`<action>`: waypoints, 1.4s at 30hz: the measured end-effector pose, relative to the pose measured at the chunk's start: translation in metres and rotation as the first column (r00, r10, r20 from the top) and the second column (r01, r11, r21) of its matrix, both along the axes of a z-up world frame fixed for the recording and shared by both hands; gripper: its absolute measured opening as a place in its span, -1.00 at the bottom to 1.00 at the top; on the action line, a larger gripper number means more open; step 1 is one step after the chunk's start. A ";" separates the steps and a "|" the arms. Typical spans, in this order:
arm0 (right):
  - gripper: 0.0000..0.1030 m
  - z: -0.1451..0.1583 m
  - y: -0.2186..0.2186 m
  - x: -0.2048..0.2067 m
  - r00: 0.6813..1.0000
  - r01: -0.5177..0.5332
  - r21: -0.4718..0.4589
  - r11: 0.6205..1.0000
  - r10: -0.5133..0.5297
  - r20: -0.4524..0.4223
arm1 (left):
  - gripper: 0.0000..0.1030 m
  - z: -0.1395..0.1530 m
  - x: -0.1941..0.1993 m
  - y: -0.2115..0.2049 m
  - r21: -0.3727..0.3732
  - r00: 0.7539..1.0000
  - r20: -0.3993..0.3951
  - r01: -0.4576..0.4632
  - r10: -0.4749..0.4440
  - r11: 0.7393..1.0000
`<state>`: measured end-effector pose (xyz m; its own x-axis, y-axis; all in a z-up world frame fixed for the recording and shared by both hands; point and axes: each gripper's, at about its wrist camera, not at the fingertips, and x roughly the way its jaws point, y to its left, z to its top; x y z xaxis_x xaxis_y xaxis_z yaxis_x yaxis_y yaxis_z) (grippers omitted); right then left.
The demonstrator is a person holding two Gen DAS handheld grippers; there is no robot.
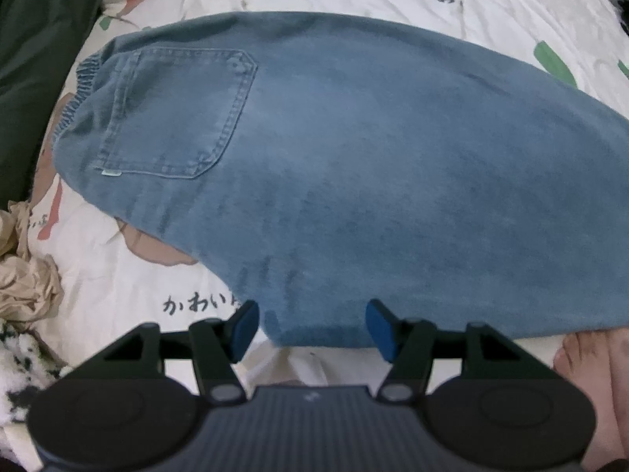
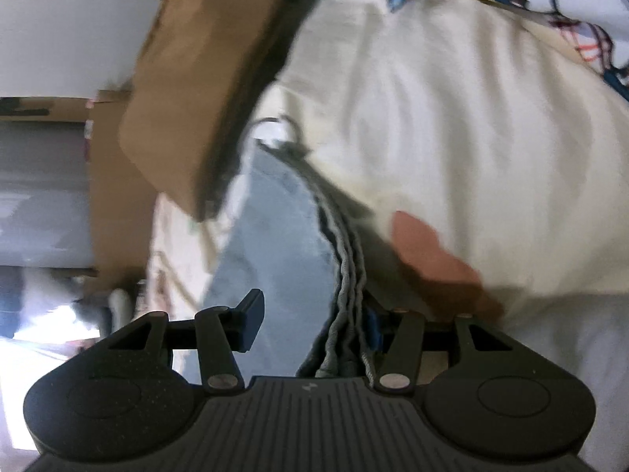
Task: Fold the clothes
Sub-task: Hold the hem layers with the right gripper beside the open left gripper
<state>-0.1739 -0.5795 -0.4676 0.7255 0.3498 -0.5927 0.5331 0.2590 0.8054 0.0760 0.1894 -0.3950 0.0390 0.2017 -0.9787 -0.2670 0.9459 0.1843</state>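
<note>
Your left gripper (image 1: pixel 312 328) hangs with jaws apart, straddling the jeans' (image 1: pixel 354 165) near edge without pinching, ready to lift that fold. The jeans lie flat across the middle of the bed sheet (image 1: pixel 129 295), pocket (image 1: pixel 177 114) up. Your right gripper (image 2: pixel 314 322), jaws apart, has stacked hems (image 2: pixel 346 295) between them; the pads don't visibly press.

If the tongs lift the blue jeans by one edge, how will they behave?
The jeans would probably sag and unfold: they lie limp, following the bedsheet. Stacked denim layers seen in the right wrist view suggest real weight. The coarse weave should resist slipping from the left tongs.
</note>
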 end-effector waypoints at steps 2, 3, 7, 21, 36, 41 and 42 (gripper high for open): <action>0.05 0.001 0.001 0.008 1.000 -0.028 -0.002 1.000 0.028 0.005 | 0.23 -0.002 -0.001 0.000 -0.003 1.000 -0.004 -0.008 0.008 1.000; 0.05 0.000 0.001 0.014 0.999 -0.049 -0.012 0.999 0.048 -0.004 | 0.23 -0.003 -0.002 0.001 -0.006 1.000 -0.007 -0.013 0.013 1.000; 0.05 -0.009 -0.004 0.034 0.993 -0.101 -0.052 0.994 0.098 -0.059 | 0.23 -0.007 -0.003 0.002 -0.014 1.000 -0.017 -0.024 0.023 1.000; -0.02 0.007 0.004 0.077 0.908 -0.418 -0.117 0.901 0.414 -0.062 | 0.23 -0.012 -0.002 -0.003 -0.042 1.000 -0.016 -0.020 0.019 0.999; -0.79 -0.015 -0.006 0.094 0.850 -0.517 -0.126 0.847 0.491 -0.192 | 0.24 -0.016 -0.006 -0.003 -0.047 0.999 -0.028 -0.025 0.024 0.999; -0.79 -0.012 -0.003 0.098 0.834 -0.539 -0.123 0.833 0.506 -0.220 | 0.24 -0.017 -0.005 -0.007 -0.045 1.000 -0.028 0.006 -0.007 0.999; -0.79 -0.012 -0.003 0.099 0.830 -0.543 -0.123 0.831 0.508 -0.230 | 0.24 -0.017 -0.005 -0.007 -0.046 1.000 -0.026 0.008 -0.009 0.999</action>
